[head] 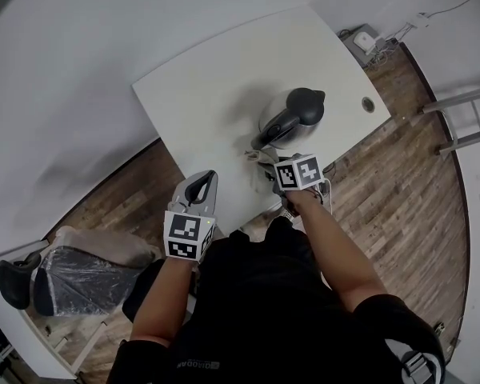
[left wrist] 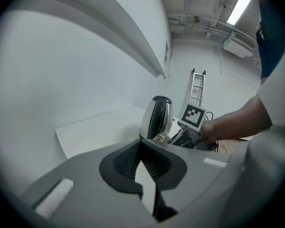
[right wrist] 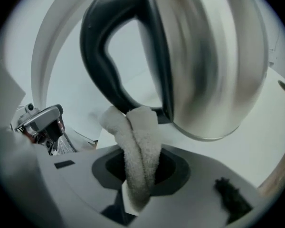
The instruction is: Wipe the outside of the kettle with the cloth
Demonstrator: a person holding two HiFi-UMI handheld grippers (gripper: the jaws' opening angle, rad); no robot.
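The kettle [head: 292,117] stands upright on the white table [head: 216,94]; it has a shiny steel body and a black lid and handle. My right gripper [head: 266,157] is at the foot of its handle, shut on a folded white terry cloth [right wrist: 140,146]. In the right gripper view the cloth's top touches the base of the black handle [right wrist: 102,56], beside the steel body [right wrist: 209,70]. My left gripper [head: 202,184] hovers over the table's near edge, left of the kettle and apart from it. Its jaws [left wrist: 142,158] are shut on nothing. The kettle [left wrist: 156,118] shows beyond them.
A round cable hole [head: 369,104] sits in the table right of the kettle. A plastic-wrapped chair [head: 80,274] stands on the wooden floor at lower left. A ladder [head: 464,126] leans at the right, and a socket box [head: 366,40] lies beyond the table.
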